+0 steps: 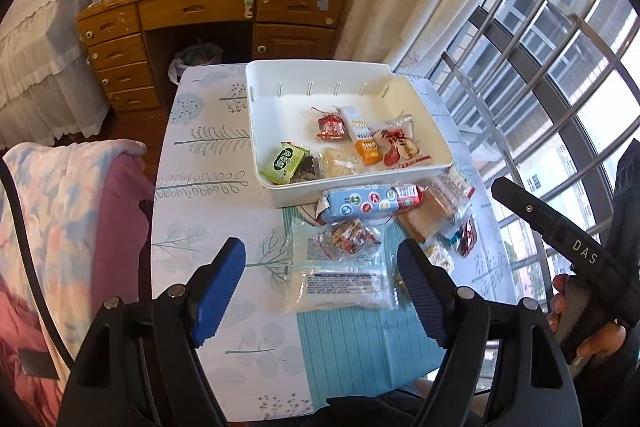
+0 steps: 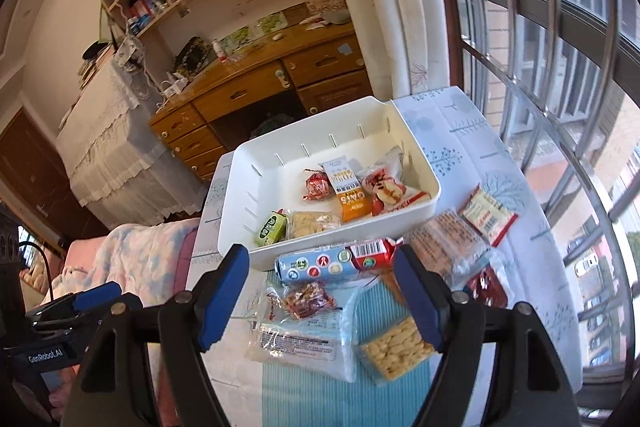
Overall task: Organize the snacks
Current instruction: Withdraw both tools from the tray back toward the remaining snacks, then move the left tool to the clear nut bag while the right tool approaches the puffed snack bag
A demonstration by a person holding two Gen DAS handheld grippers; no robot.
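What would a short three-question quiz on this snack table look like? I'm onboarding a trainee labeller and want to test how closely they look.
1. True or false: the white bin is empty.
2. Multiple choice: where does the blue tube-shaped packet lie? A) inside the bin B) on the table just in front of the bin C) on the wooden desk
3. Short answer: are the fingers of the left gripper closed on any snack?

Key
1. False: several packets lie in it, among them a green one and an orange one.
2. B
3. No. They stand apart above the clear packet, gripping nothing.
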